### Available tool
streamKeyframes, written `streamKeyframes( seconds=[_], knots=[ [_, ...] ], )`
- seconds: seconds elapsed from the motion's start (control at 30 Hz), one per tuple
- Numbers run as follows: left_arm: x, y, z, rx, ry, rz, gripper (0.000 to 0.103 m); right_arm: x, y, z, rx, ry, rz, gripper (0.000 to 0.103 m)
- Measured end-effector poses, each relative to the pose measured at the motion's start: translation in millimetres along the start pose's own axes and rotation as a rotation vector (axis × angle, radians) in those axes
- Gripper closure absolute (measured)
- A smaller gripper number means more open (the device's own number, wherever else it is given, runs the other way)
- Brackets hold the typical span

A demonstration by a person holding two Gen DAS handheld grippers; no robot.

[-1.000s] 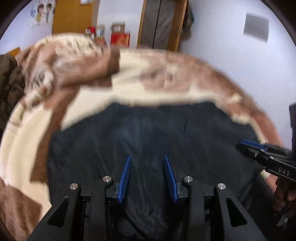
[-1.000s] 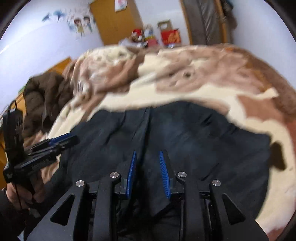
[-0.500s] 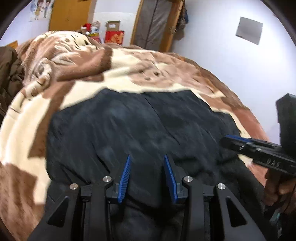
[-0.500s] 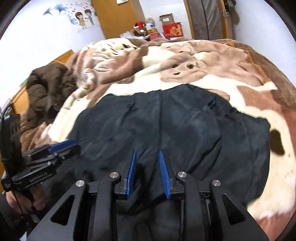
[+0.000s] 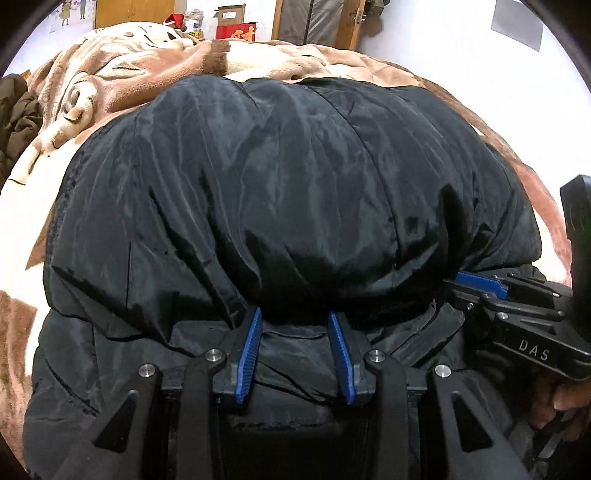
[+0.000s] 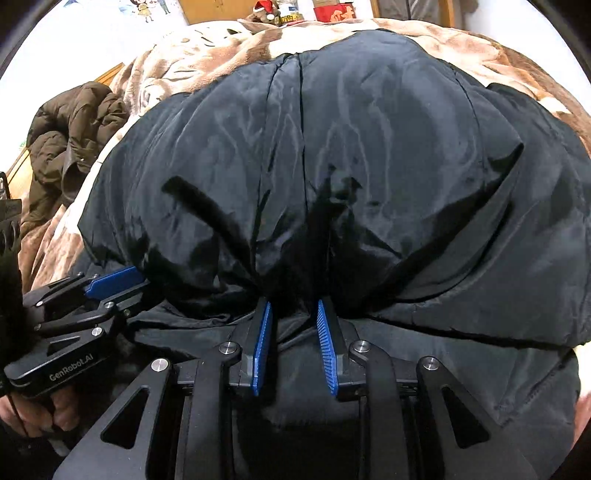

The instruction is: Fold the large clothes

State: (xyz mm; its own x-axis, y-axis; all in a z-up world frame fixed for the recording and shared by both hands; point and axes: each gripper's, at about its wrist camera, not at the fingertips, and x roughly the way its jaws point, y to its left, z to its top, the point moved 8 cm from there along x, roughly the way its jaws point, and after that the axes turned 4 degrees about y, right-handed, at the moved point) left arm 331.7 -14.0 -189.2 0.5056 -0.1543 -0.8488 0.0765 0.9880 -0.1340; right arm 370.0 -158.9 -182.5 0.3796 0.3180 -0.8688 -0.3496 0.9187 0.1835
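A large black padded jacket (image 5: 295, 184) lies on a brown and cream blanket (image 5: 122, 70) and fills both views (image 6: 351, 166). Its far part is folded over toward me, and the puffy folded edge rests against the fingertips of both grippers. My left gripper (image 5: 294, 314) has its blue pads spread, with the fold bulging over the tips. My right gripper (image 6: 293, 306) also has its pads apart at the fold edge. Each gripper shows in the other's view, the right one (image 5: 480, 284) at the jacket's right end and the left one (image 6: 114, 277) at its left end.
A brown coat (image 6: 70, 140) is heaped at the left on the blanket. At the back stand a wooden wardrobe (image 5: 133, 11), cardboard and red boxes (image 5: 234, 27) and a door (image 5: 317, 18). A white wall (image 5: 461, 37) lies to the right.
The jacket lay spread flat before; now its far part is folded over toward me and both grippers sit low and close against the fold edge.
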Motion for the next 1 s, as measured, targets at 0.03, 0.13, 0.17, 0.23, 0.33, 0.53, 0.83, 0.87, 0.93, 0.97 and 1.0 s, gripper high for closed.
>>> streamKeyframes(
  seconds=[0.03,0.13,0.17,0.23,0.33,0.53,0.83,0.87,0.93,0.97,1.0],
  knots=[
    [1,0,0,0.001,-0.004,0.003,0.063,0,0,0,-0.002,-0.003,-0.002,0.078],
    [2,-1,0,0.013,-0.011,0.023,0.063,1,2,-1,-0.011,-0.012,-0.012,0.078],
    [2,-2,0,0.017,-0.013,0.031,0.063,0,3,-1,-0.013,-0.015,-0.015,0.078],
    [0,-4,0,0.019,-0.016,0.038,0.063,1,3,0,-0.013,-0.019,-0.015,0.078],
    [2,-6,-4,0.022,-0.020,0.045,0.063,0,4,0,-0.016,-0.024,-0.018,0.078],
    [0,-7,-5,0.022,-0.027,0.044,0.063,0,3,-3,-0.015,-0.035,-0.015,0.078],
    [-3,-4,-7,0.022,-0.039,0.044,0.063,-4,1,-5,-0.018,-0.046,-0.014,0.078],
    [-5,-4,-7,0.024,-0.041,0.046,0.063,-6,2,-5,-0.017,-0.040,-0.015,0.078],
    [-14,-6,-6,0.031,-0.043,0.055,0.063,-14,3,-6,-0.013,-0.030,-0.017,0.076],
    [-21,-8,-7,0.030,-0.043,0.058,0.063,-24,3,-8,0.000,-0.035,-0.017,0.076],
    [-27,-9,-8,0.026,-0.045,0.061,0.063,-33,3,-11,0.015,-0.043,-0.016,0.071]
  ],
)
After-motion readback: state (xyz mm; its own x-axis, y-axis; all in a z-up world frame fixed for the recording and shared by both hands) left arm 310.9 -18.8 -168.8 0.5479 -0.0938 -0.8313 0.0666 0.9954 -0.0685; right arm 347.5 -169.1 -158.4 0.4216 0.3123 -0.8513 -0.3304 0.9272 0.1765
